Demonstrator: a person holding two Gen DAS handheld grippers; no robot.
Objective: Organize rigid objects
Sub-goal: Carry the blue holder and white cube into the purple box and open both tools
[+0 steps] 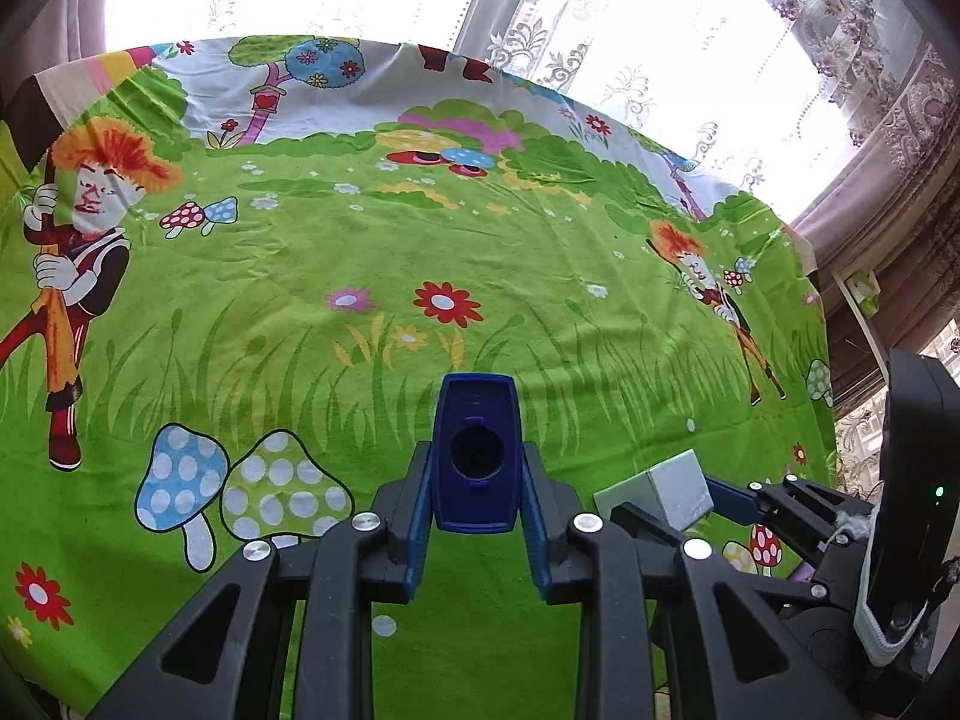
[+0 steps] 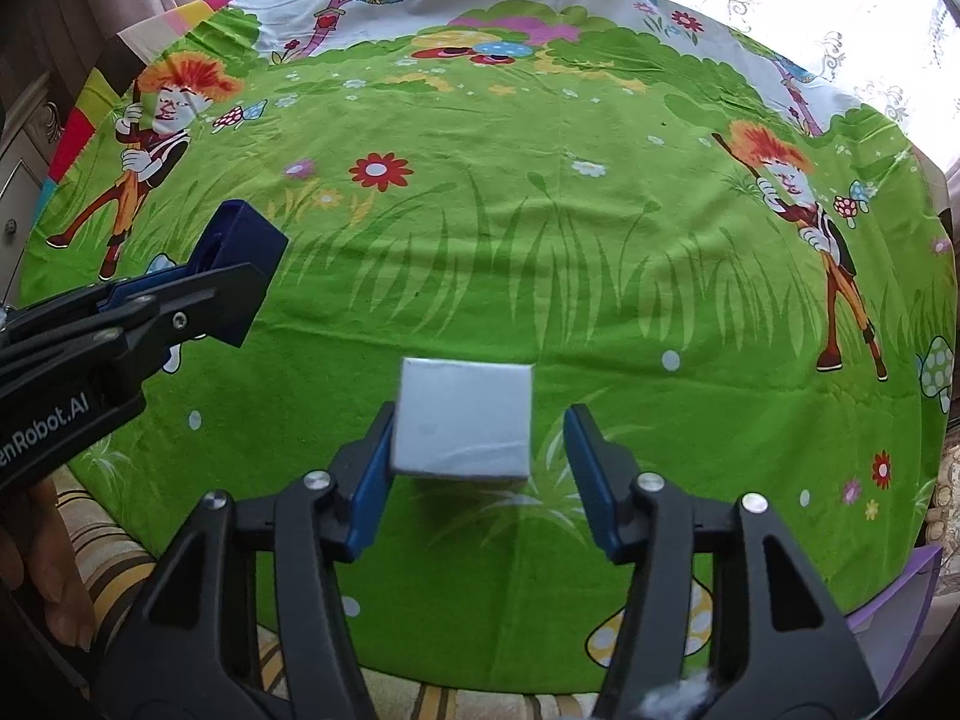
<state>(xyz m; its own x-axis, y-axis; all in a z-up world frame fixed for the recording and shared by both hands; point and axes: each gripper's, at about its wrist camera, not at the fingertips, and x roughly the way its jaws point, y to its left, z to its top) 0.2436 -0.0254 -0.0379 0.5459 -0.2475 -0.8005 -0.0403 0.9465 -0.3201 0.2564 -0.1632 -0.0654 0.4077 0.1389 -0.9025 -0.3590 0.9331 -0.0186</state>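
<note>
My left gripper (image 1: 477, 480) is shut on a dark blue plastic block with a round hole (image 1: 477, 456) and holds it above the cloth. It also shows in the right wrist view (image 2: 240, 264) at the left. A grey-white box (image 2: 462, 420) sits on the cloth between the fingers of my right gripper (image 2: 480, 450), which is open. The left finger touches the box's side, the right finger stands apart from it. The box also shows in the left wrist view (image 1: 666, 492), at the right, with the right gripper behind it.
The table is covered by a green cartoon cloth (image 2: 540, 240) with mushrooms, flowers and figures. Lace curtains (image 1: 600, 30) hang behind the far edge. A purple item (image 2: 912, 600) lies at the table's right front edge. A striped surface shows below the near edge.
</note>
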